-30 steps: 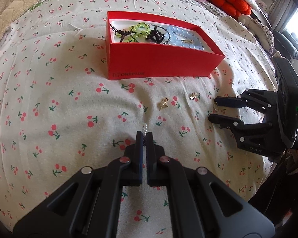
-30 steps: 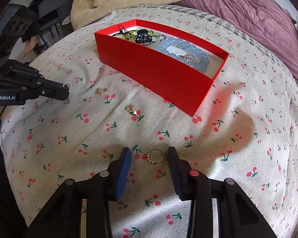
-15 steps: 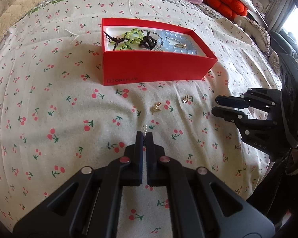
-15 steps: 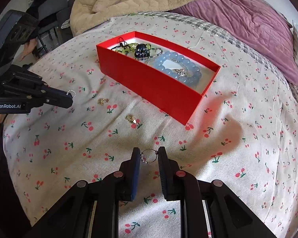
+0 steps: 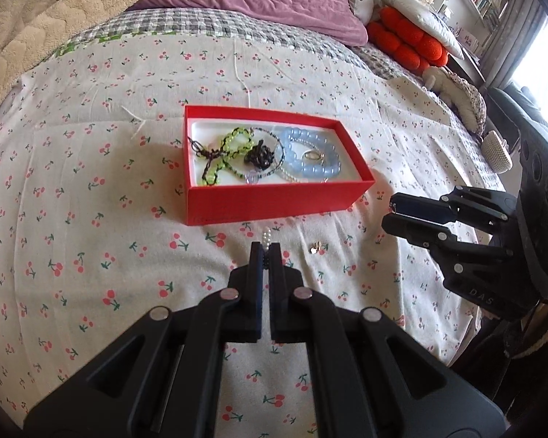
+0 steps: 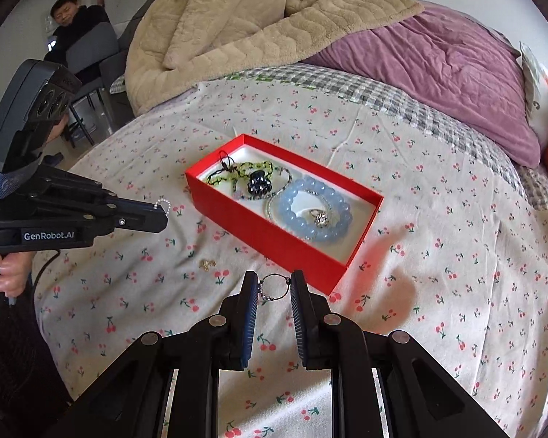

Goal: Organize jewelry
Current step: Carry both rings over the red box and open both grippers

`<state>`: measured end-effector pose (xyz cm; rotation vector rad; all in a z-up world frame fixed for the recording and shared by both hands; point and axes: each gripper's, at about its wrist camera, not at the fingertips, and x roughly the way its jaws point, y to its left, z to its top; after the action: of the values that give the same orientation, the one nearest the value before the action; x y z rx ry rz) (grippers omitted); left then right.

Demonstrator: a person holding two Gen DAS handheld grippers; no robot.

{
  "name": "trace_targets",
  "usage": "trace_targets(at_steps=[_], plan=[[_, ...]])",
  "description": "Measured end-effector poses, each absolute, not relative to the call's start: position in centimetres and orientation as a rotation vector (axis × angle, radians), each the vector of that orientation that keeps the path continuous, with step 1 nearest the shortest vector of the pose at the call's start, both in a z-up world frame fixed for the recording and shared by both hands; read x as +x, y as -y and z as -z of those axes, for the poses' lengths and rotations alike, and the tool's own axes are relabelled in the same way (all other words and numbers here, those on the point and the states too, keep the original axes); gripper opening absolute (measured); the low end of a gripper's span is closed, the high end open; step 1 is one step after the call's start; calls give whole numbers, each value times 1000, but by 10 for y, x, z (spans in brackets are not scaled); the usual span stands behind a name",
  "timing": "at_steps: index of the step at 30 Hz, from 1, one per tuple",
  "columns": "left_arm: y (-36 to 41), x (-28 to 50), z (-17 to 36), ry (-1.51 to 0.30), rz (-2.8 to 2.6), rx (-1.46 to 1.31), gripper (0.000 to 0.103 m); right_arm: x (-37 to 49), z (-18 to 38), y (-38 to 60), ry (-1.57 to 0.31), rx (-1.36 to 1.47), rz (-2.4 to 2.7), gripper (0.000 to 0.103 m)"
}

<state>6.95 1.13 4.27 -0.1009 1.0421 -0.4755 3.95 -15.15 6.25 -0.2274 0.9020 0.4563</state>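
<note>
**Two claws, each pinching a small piece of jewelry above the bed**

We see our left claw (image 5: 266,252) pressed nearly together, pinching a small pearl-bead piece (image 5: 266,235) whose white beads stick out past the fingertips. Our right claw (image 6: 273,284) is partly closed on a thin ring (image 6: 274,287), which stands upright between the two pads and touches both; a few tiny beads sit on the ring's left side. Both claws are above the bed, clear of its surface.

Just beyond both claws lies an open red box (image 5: 274,202) with a white lining, resting on the cherry-print bedsheet (image 5: 91,219). Inside it we make out a pale blue bead bracelet (image 6: 312,210) with a small sparkling piece (image 6: 320,218) lying in its middle, a green bead strand (image 5: 224,157), a dark cluster-shaped ornament (image 6: 258,183) and a dark cord (image 5: 204,153), all tangled loosely together.

On the sheet in front of the box, between the two claws, lies one small gold-colored piece (image 5: 317,247); its exact form is too small to tell.

Farther back, a purple quilt (image 6: 438,65) and a beige fleece blanket (image 6: 237,25) are heaped at the head of the bed. Orange cushions (image 5: 409,42) lie at the far right. A person sits on a chair (image 6: 73,33) beyond the bed's left corner.
</note>
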Motion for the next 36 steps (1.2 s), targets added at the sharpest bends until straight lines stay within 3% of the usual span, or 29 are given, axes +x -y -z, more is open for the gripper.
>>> trace_targets(at_steps=[14, 36], plan=[[-3, 108, -63, -1010, 469, -158, 3, 88, -84, 156, -930, -113, -383, 19], [12, 169, -27, -1071, 344, -105, 3, 150, -51, 168, -1035, 10, -324, 19]])
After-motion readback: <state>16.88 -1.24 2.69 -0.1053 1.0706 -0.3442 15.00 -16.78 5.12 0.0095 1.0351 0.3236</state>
